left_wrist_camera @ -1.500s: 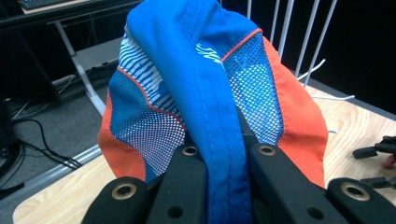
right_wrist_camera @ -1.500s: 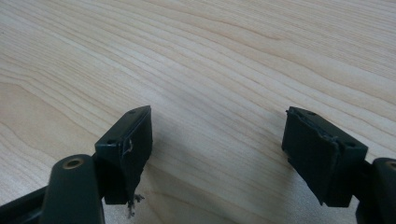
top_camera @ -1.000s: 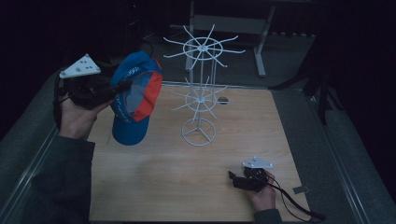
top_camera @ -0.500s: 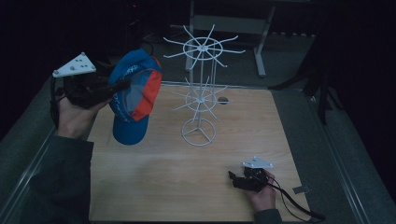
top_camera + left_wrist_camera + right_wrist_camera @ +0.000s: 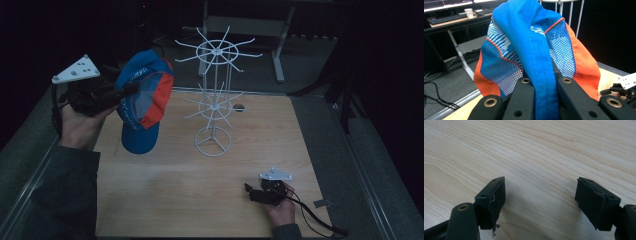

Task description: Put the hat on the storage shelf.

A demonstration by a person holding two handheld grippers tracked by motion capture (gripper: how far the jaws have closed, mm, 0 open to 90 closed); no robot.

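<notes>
A blue and orange cap (image 5: 144, 100) hangs in the air over the table's left side, its brim pointing down. My left gripper (image 5: 125, 92) is shut on it, and in the left gripper view the blue fabric of the cap (image 5: 536, 57) is pinched where the left gripper (image 5: 545, 81) closes its jaws. A white wire display stand (image 5: 215, 95) with radiating hooks rises at the middle of the table, to the right of the cap. Near the front right edge my right gripper (image 5: 250, 192) rests low on the wood; the right gripper (image 5: 540, 192) stands open with nothing between its jaws.
The wooden table (image 5: 165, 200) has a raised metal rim on both sides. A small dark hole (image 5: 239, 107) lies behind the stand. A small grey tag (image 5: 322, 203) sits at the right edge. Desk legs (image 5: 280, 45) stand beyond the table.
The left gripper has lifted the cap slightly and tilted it toward the stand. The right gripper has stayed where it was.
</notes>
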